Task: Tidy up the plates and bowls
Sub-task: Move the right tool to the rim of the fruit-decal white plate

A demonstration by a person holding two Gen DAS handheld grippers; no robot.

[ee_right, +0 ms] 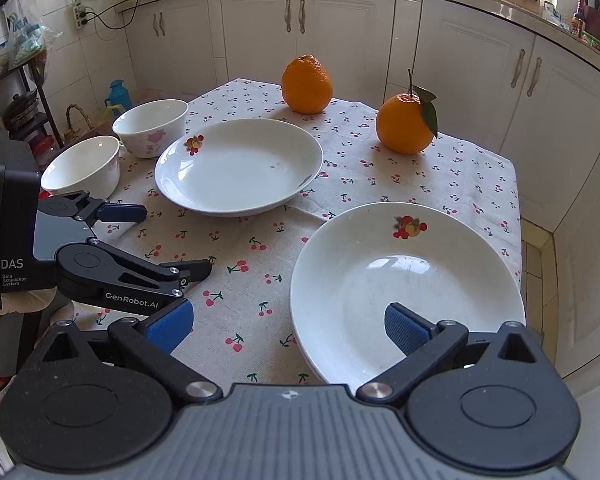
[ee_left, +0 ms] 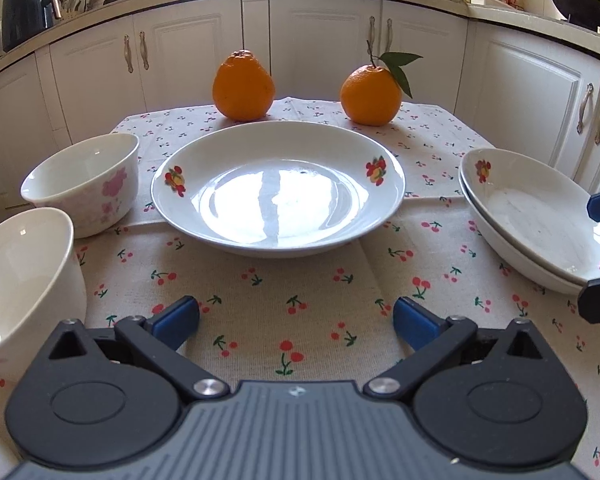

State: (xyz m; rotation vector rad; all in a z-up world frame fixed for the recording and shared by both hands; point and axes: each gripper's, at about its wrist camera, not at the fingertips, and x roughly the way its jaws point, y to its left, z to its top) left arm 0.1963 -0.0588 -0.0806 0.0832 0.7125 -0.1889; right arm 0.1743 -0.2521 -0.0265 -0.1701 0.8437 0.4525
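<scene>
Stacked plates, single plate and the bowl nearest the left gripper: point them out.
Stacked plates [ee_right: 380, 264]: right wrist view, inner wall of the top plate.
Single plate [ee_left: 278, 196]: left wrist view, centre of its well.
Nearest bowl [ee_left: 24, 276]: left wrist view, inside wall.

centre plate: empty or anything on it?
Empty. The centre plate shows only a bare glossy white well with window glare in the left wrist view, and the right wrist view shows at most a tiny dark speck.
</scene>
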